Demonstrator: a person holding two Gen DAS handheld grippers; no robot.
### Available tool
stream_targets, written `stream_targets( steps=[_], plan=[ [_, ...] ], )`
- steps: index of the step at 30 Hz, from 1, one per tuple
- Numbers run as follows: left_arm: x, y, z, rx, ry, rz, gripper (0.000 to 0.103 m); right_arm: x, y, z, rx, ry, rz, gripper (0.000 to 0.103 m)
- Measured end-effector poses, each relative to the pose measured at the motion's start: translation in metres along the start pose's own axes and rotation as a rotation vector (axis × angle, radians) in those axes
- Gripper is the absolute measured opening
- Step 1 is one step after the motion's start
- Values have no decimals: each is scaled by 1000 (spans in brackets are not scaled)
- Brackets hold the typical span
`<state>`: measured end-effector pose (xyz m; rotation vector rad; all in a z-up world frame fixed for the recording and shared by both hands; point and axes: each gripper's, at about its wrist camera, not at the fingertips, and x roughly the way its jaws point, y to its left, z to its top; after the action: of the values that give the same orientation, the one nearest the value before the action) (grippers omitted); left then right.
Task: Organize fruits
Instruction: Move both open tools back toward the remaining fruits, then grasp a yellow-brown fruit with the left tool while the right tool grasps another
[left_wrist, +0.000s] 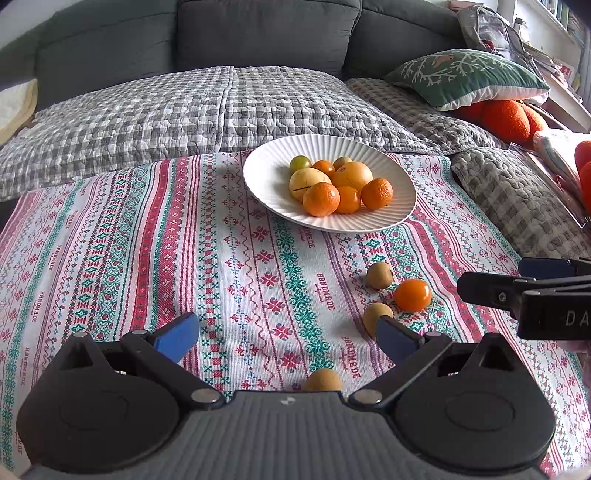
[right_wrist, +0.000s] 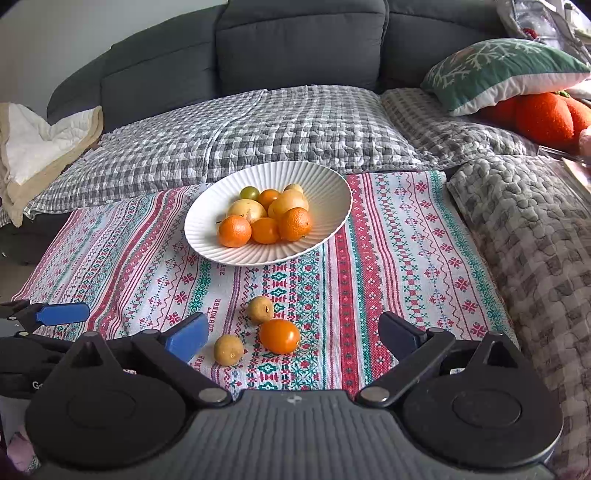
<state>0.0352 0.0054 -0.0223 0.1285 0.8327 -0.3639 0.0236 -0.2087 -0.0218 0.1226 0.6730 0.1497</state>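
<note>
Our left claw (left_wrist: 288, 336) is spread wide and holds nothing, low over the patterned cloth (left_wrist: 110, 266). In its view, the white ribbed plate (left_wrist: 266, 184) sits at the far side of the cloth and holds a heap of fruit: three oranges (left_wrist: 321, 199) at the front, two pale yellow fruits behind them, and a small green one (left_wrist: 300, 162) at the back. Loose on the cloth we see a small orange tomato (left_wrist: 412, 294) between two brown fruits (left_wrist: 379, 275), and a third brown one (left_wrist: 322, 380) just at the claw's base. The right claw's fingers (left_wrist: 491, 286) reach in from the right edge, lying level.

From the right view, our right claw (right_wrist: 295, 334) is also spread and empty, aimed toward the plate (right_wrist: 207, 229) with the same heap in it. The tomato (right_wrist: 279, 336) lies between its fingers, long side across the view, with two brown fruits (right_wrist: 260, 309) just beside it. The left claw's blue pad (right_wrist: 62, 314) shows at the left edge.
</note>
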Motion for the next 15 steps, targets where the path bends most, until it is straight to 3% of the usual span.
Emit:
stream_targets(
  steps=[9, 15],
  plan=[
    [-1, -2, -17, 69, 34, 17, 94, -3, -5, -23, -39, 31, -32, 99],
    [4, -4, -19, 64, 61, -10, 90, -1, -15, -28, 9, 46, -45, 98]
  ],
)
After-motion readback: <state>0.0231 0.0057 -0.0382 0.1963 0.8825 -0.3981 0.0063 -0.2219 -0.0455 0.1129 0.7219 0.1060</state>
